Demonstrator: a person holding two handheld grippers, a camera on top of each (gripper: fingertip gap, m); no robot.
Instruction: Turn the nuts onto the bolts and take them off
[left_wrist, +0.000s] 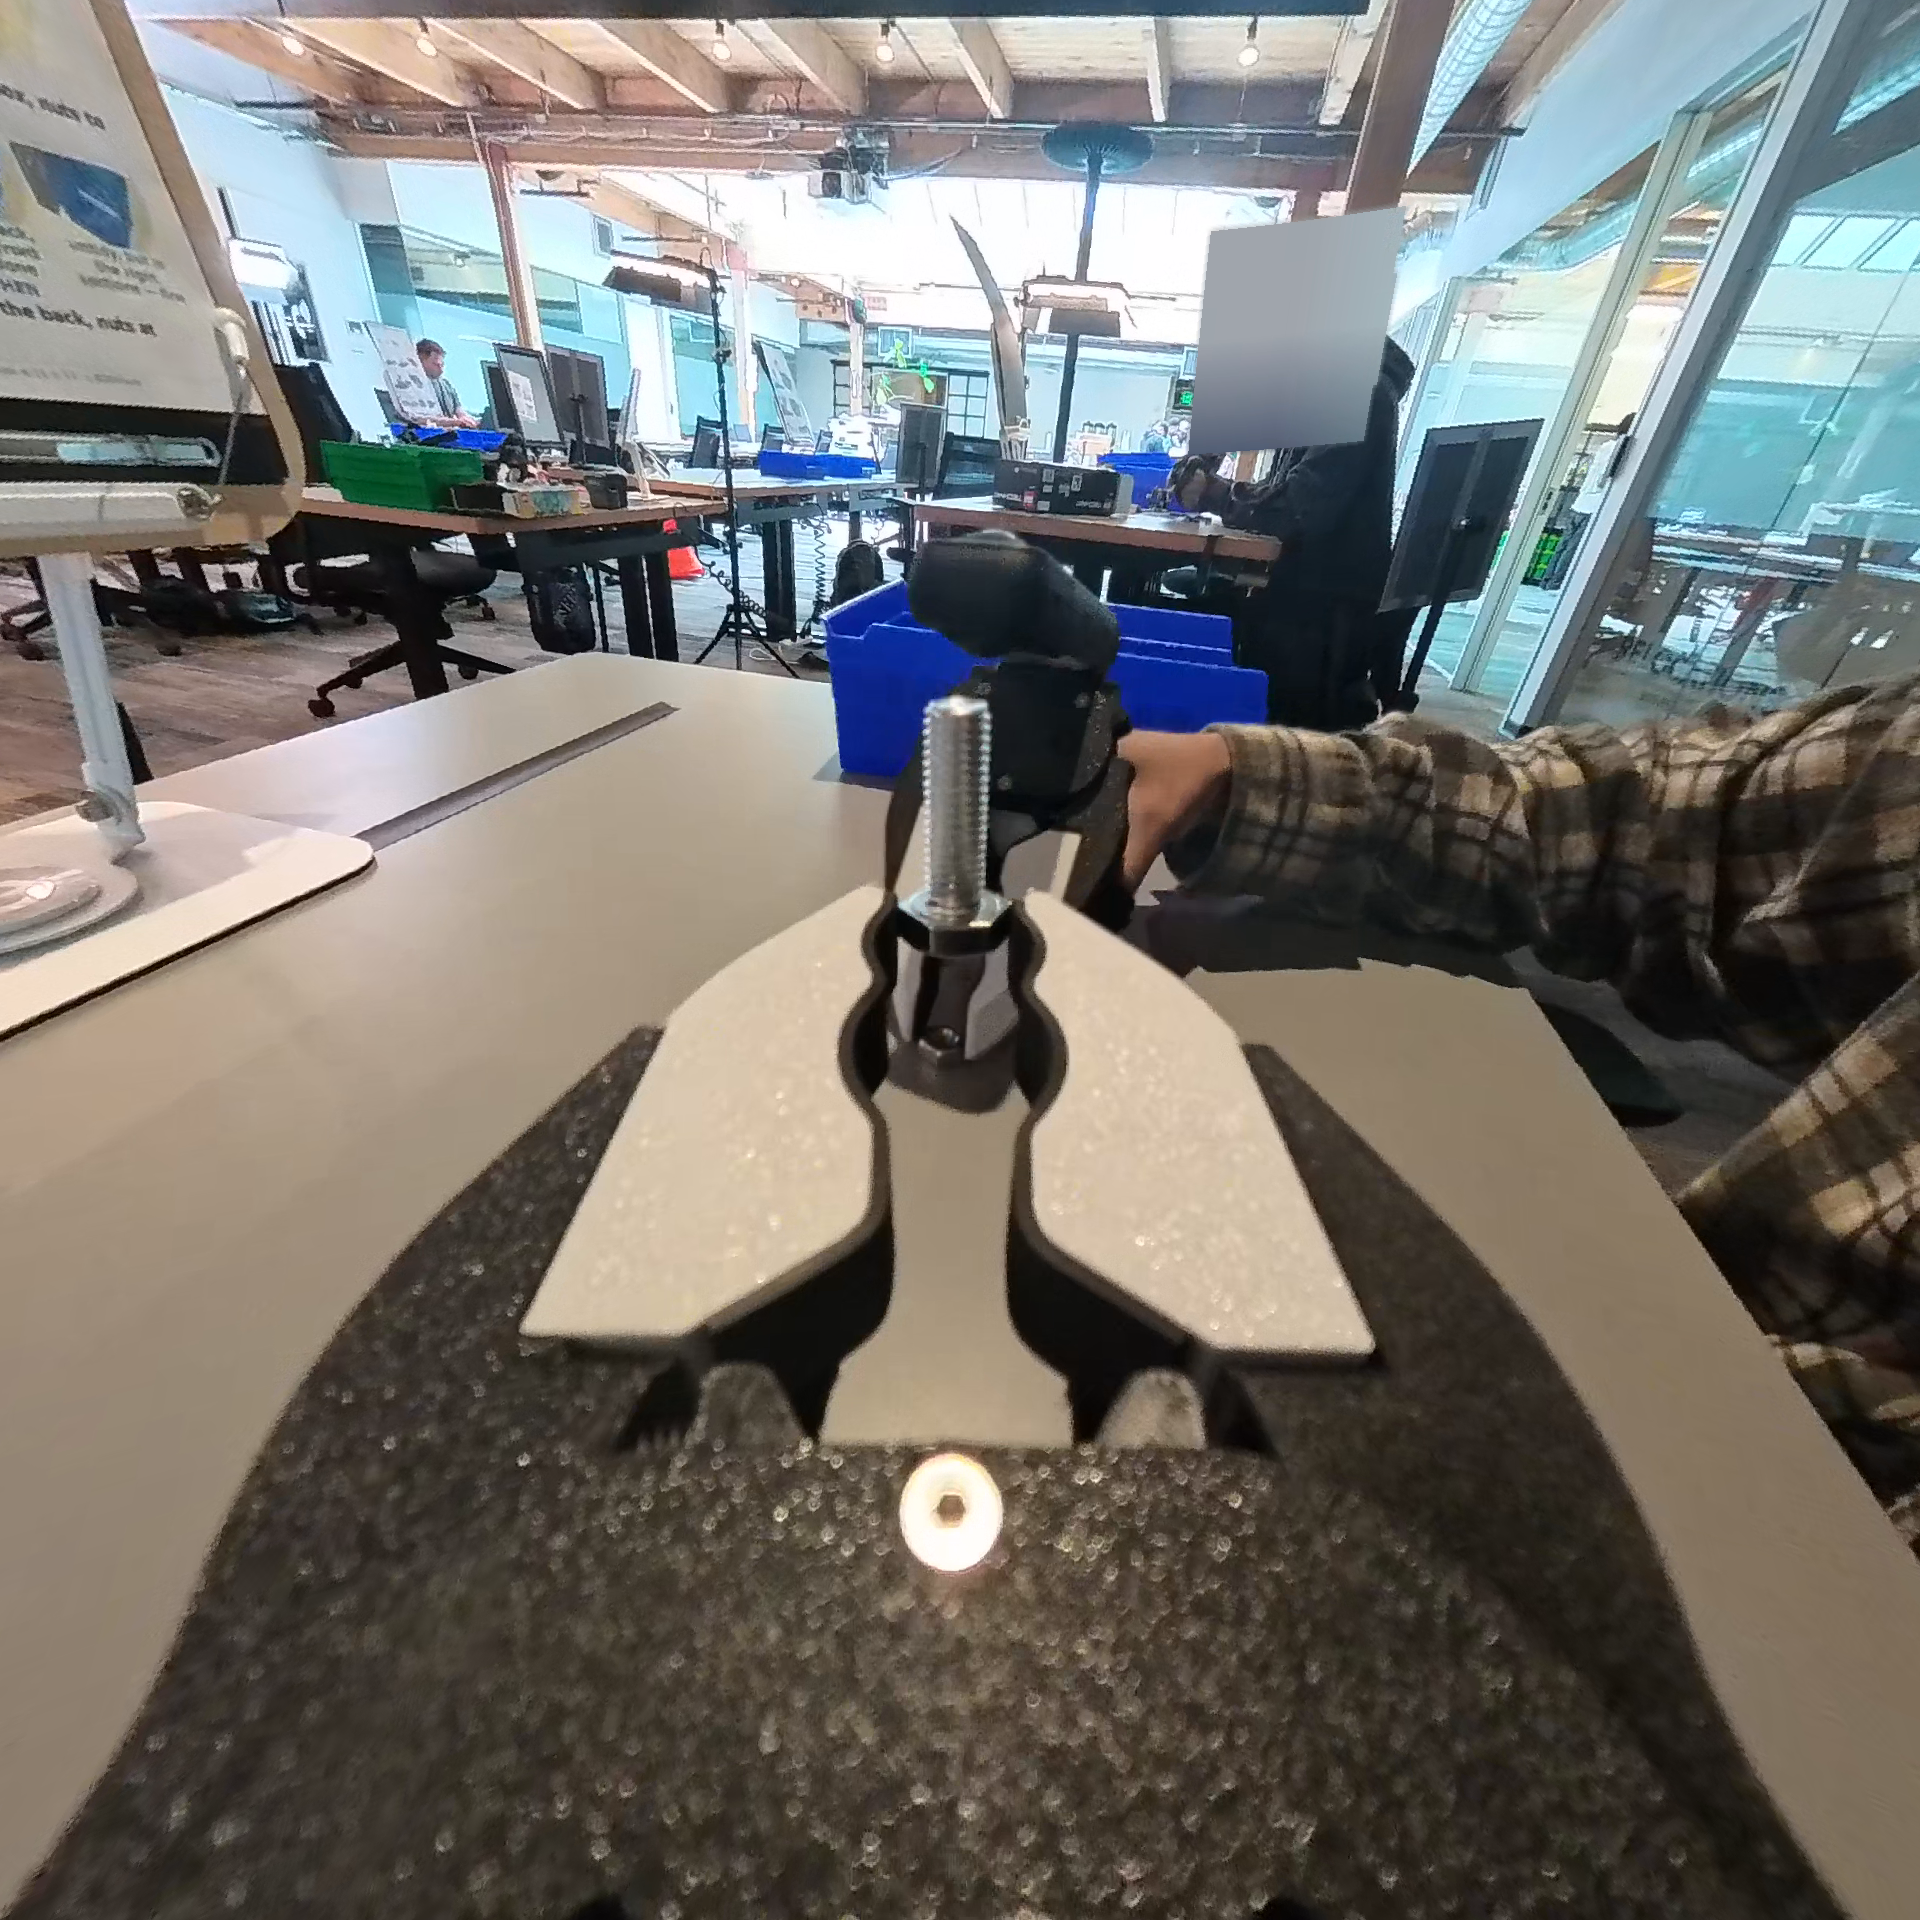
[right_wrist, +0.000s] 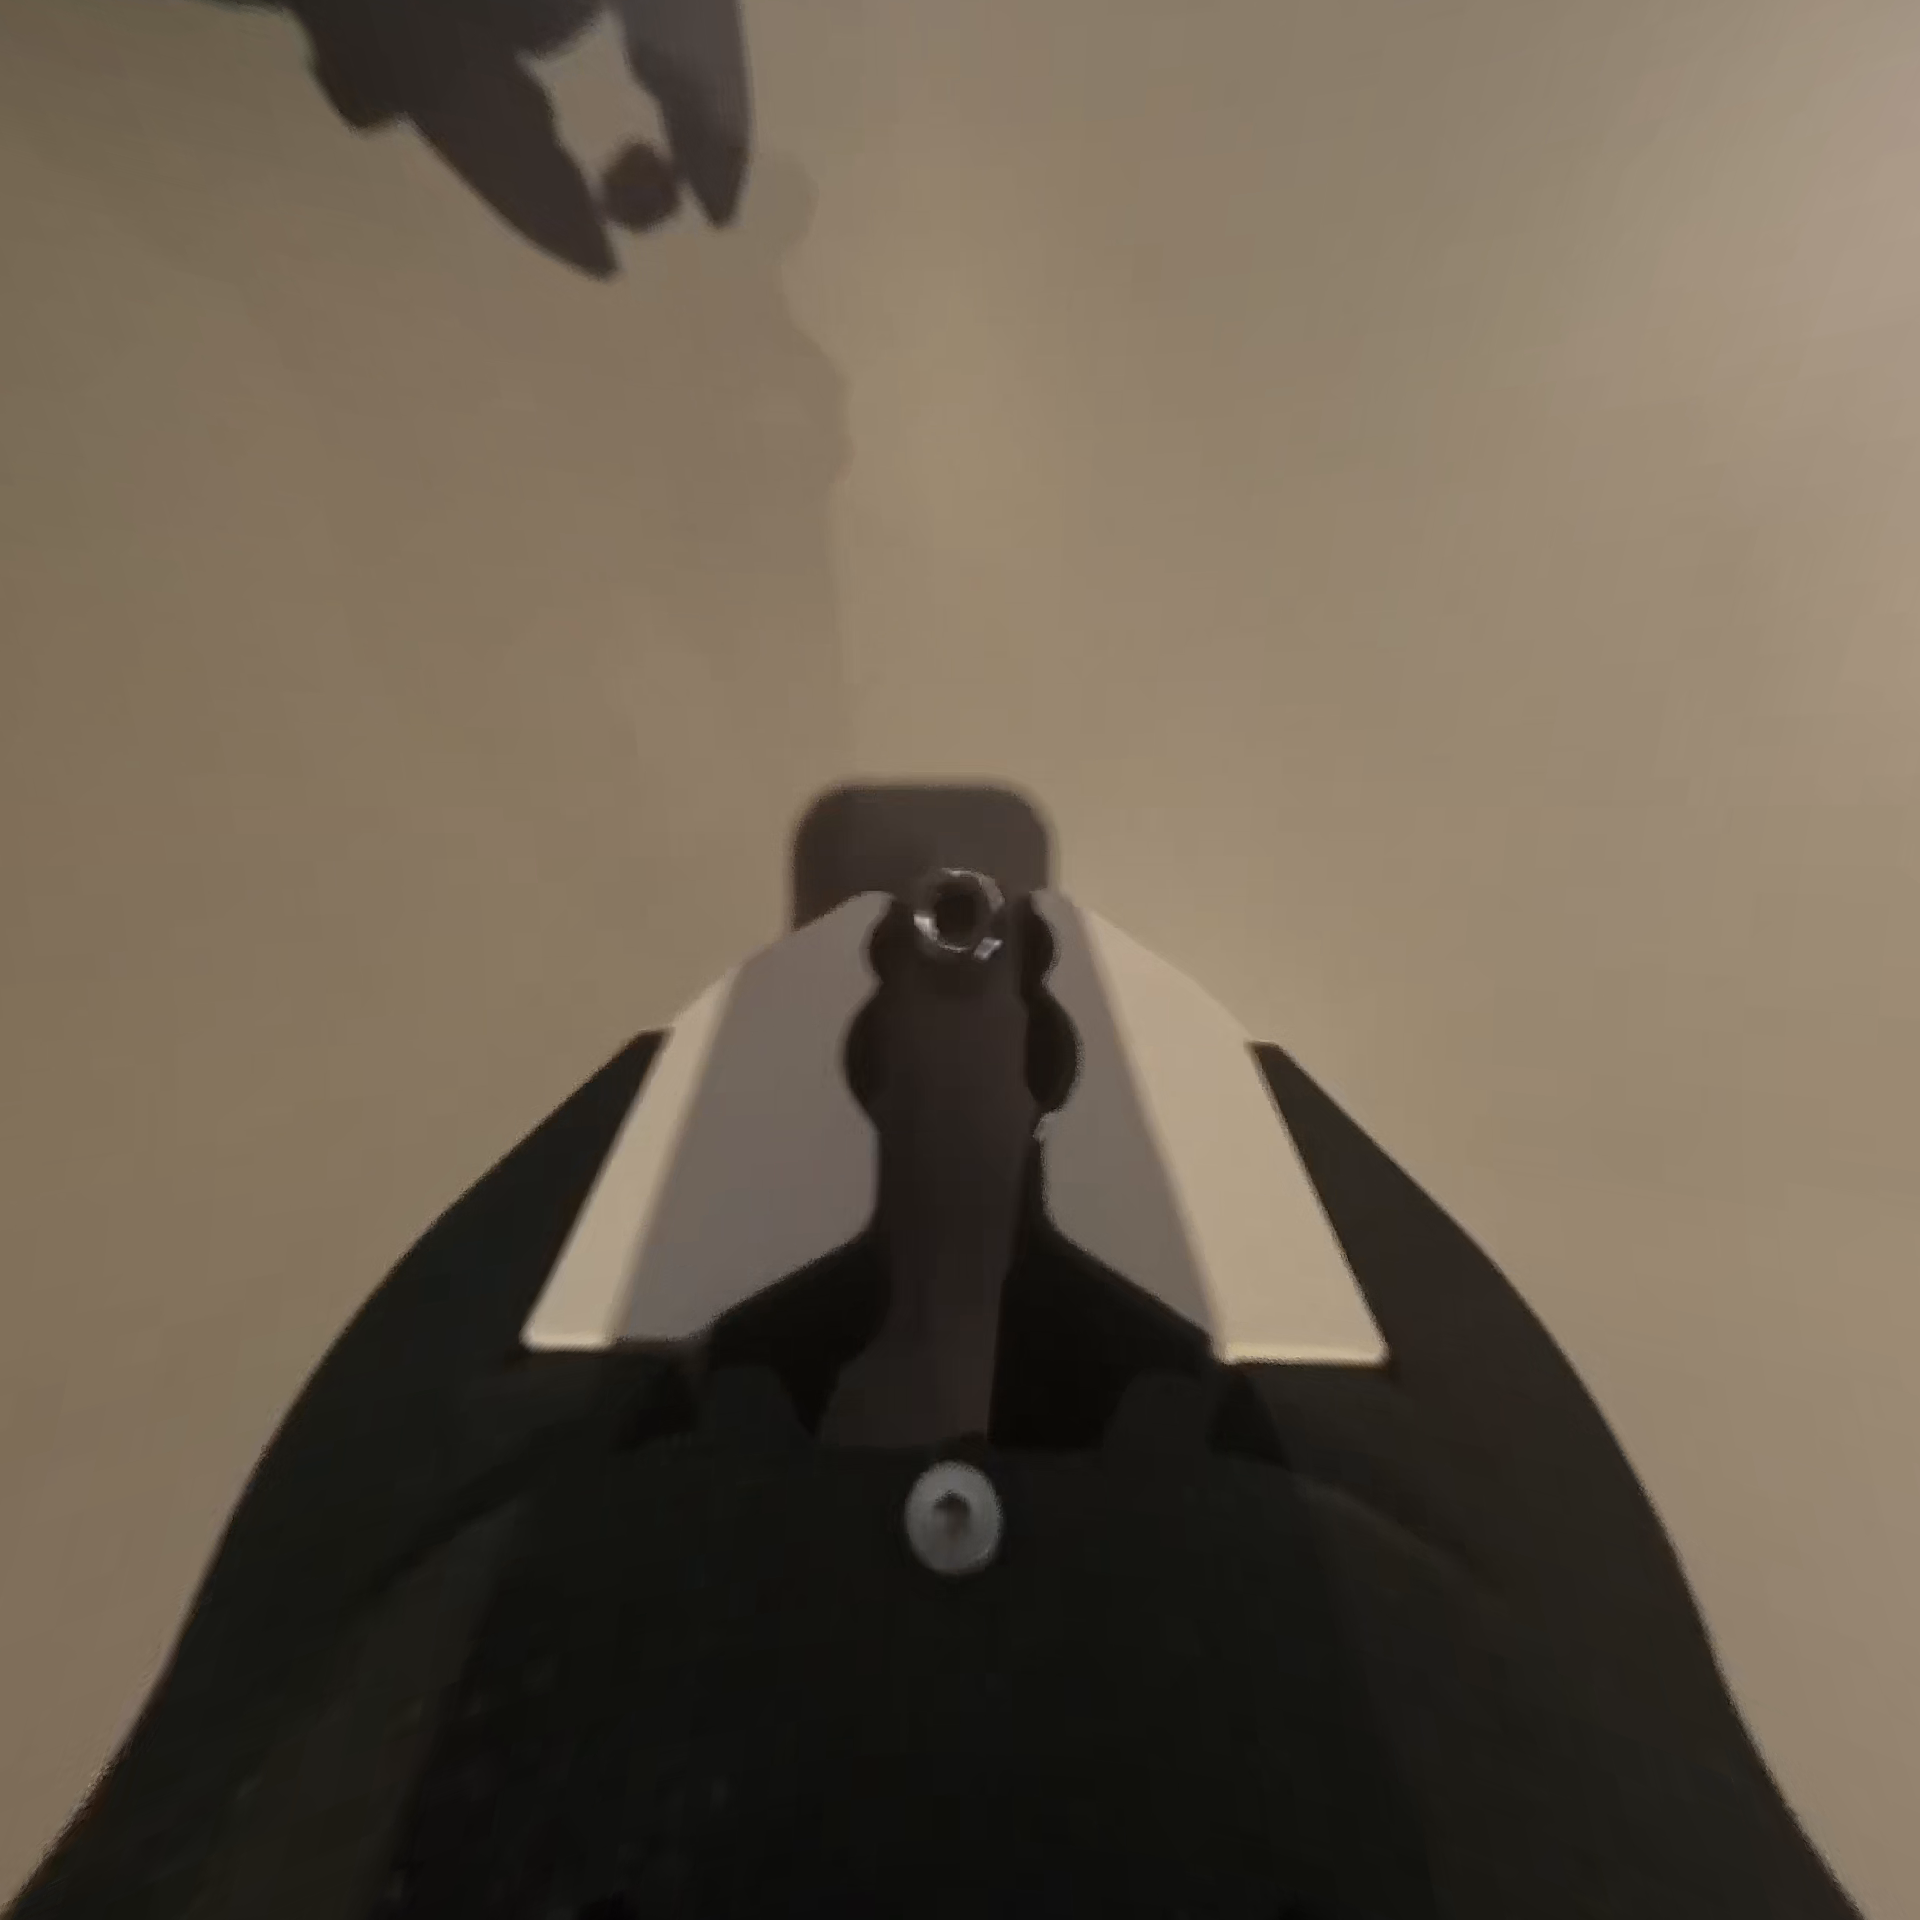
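The bolt (left_wrist: 948, 821) stands upright, thread up, its lower end clamped between the left gripper (left_wrist: 951, 977) tips, a nut (left_wrist: 948, 920) on its thread. Just beyond it, the right gripper (right_wrist: 954, 930) pinches a second nut (right_wrist: 954, 928), pointing down at bare bench (left_wrist: 312, 1091). A blue bin (left_wrist: 883, 686) sits at the far edge.

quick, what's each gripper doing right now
left gripper: closed on the bolt, held upright, threads up.
right gripper: closed on a nut at its fingertips, above the table.
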